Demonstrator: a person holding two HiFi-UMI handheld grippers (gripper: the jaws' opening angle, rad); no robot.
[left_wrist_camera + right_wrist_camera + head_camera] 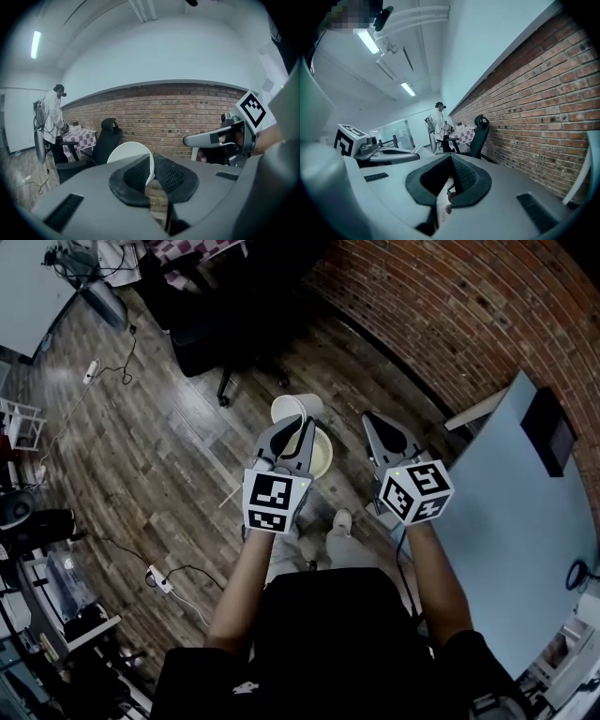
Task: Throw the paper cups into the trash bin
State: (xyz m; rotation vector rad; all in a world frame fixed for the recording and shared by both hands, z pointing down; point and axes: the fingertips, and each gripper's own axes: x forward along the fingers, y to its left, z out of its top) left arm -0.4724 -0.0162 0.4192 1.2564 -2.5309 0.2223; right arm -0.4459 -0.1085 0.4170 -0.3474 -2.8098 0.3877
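- While both tools hang over the wood floor (169, 427), the left gripper (307, 422) is clenched on the wall of a white paper cup (297, 409), which projects toward 12 o'clock.
- Trash bin (324, 461): at 5 o'clock of the cup, partly behind that gripper.
- Right gripper (372, 420): at 3 o'clock of the left, jaws pressed together, nothing held.

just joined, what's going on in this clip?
A person stands on a wooden floor with a hand-held gripper in each hand. The left hand-held gripper is clamped on the wall of a white paper cup and holds it roughly over a pale round trash bin on the floor, seen in the head view. The right hand-held gripper is shut and empty beside it. The cup is not yet released.
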